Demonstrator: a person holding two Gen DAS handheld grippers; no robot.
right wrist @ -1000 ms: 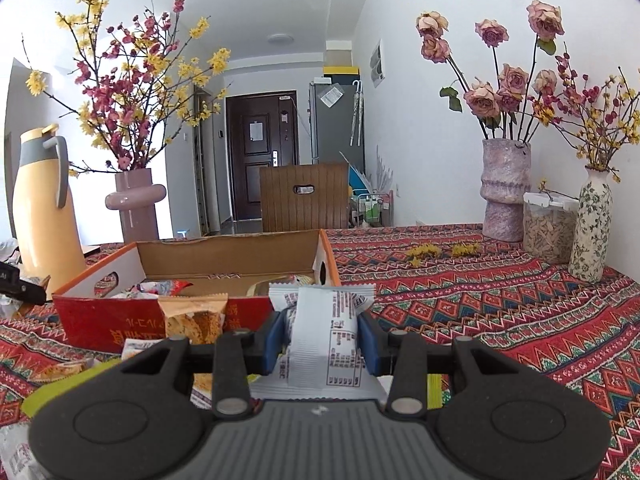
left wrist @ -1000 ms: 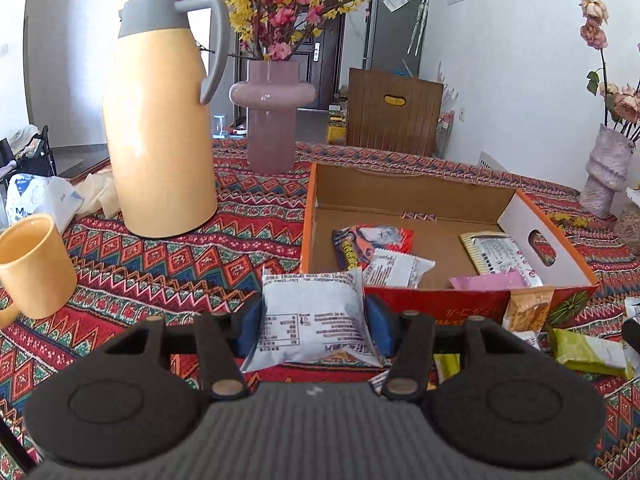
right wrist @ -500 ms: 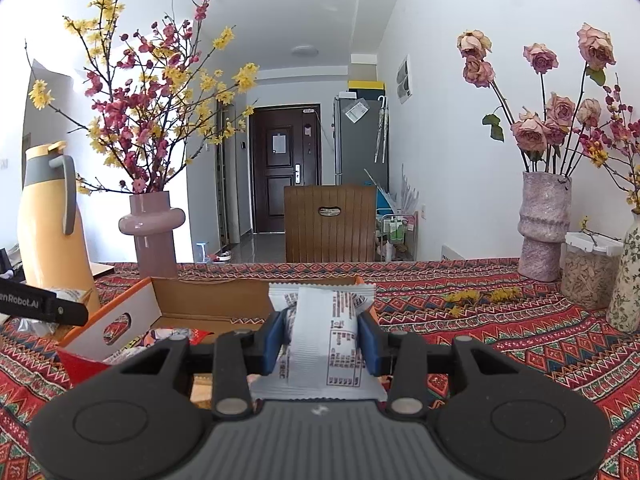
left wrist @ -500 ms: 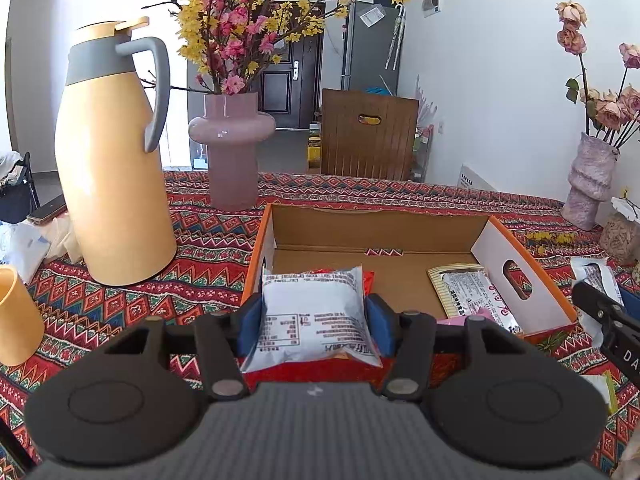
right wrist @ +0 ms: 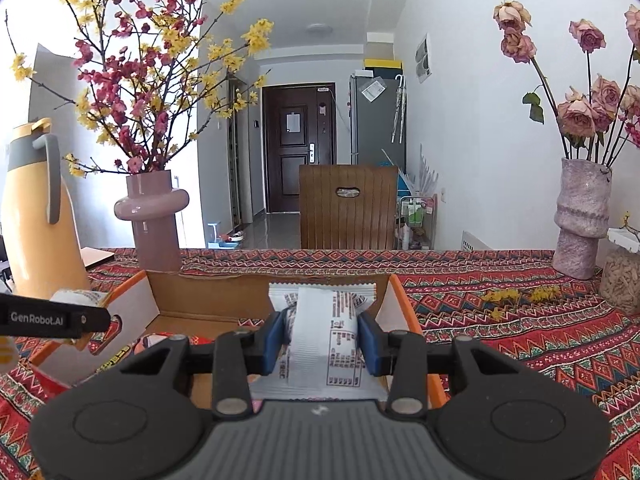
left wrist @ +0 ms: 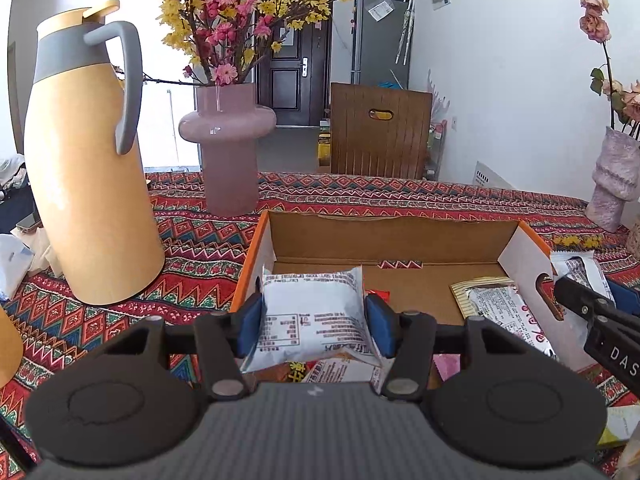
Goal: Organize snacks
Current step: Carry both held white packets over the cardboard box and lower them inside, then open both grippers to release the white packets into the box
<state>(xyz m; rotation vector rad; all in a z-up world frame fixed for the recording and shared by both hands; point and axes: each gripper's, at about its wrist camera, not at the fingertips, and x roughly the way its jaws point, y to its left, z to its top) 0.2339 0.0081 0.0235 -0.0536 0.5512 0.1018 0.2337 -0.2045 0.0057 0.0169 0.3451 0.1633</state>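
My left gripper (left wrist: 313, 326) is shut on a puffy white snack packet (left wrist: 314, 314), holding it over the near left part of an open cardboard box (left wrist: 384, 236) with orange edges. Inside the box lie a striped white packet (left wrist: 496, 306) and red wrappers. My right gripper (right wrist: 320, 344) is shut on a narrow white snack packet (right wrist: 328, 340), held over the right half of the same box (right wrist: 208, 292). Each gripper shows at the edge of the other's view: the right one (left wrist: 600, 332) beyond the box's right wall, the left one (right wrist: 52, 318) past its left wall.
A tall yellow thermos jug (left wrist: 88, 168) and a pink vase of blossoms (left wrist: 228, 148) stand left of the box on the patterned cloth. A rough pink vase with roses (right wrist: 582, 220) and a jar (right wrist: 620, 284) stand at right. A wooden chair (right wrist: 348, 208) is behind the table.
Both grippers have carried their packets in over the box: the left came from the left side, the right from the right. Both grips stay the same.
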